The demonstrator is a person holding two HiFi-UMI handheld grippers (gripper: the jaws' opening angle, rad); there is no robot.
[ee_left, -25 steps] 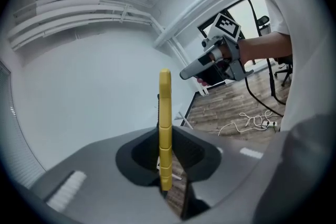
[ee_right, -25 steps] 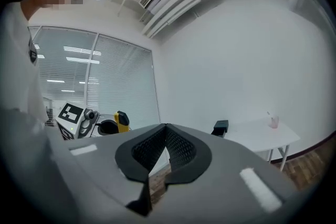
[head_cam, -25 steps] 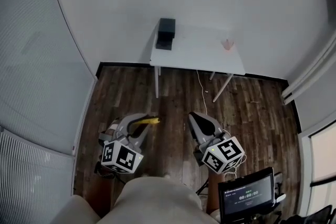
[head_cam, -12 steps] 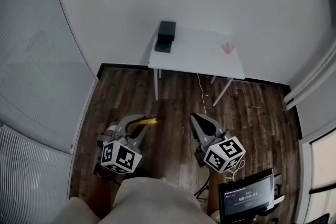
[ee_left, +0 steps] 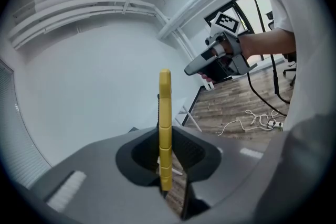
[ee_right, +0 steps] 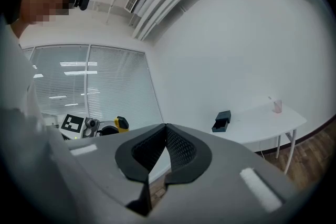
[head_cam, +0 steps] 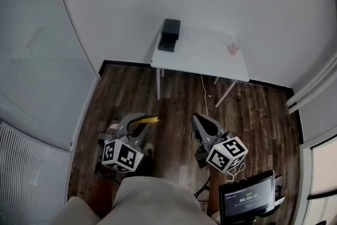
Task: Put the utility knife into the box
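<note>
The left hand-held gripper (ee_left: 167, 165) is closed narrowly on the yellow utility knife (ee_left: 165, 113). It pinches the knife's near end, so most of the handle sticks out forward past the jaws. The right hand-held gripper (ee_right: 165, 131) is fully closed with nothing in it.

The person stands on the wooden floor (head_cam: 174, 103), well apart from the white surface (head_cam: 205, 58) at the far wall. The dark box (head_cam: 169, 35) sits at that surface's far left corner, and a small pink cup (head_cam: 232, 48) stands near its far right edge. The box looks like two offset parts, perhaps a base and an opened lid, but it is too small here to tell.

The step in hand looks like carrying the knife over to the box.

- **Grip:** only one end of the knife is pinched, so the long overhang could pivot. A steady, firm grip and no quick wrist turns seem wise.
- **Approach:** head for the left side of the surface, stepping clear of the white cable (head_cam: 204, 93) on the floor by the table legs.
- **At the box:** check that it is open. The empty right hand-held gripper is free to brace it or lift a lid.
- **Placing:** line the knife up with the box's long side, lower it until it rests inside, and only then open the jaws.
</note>
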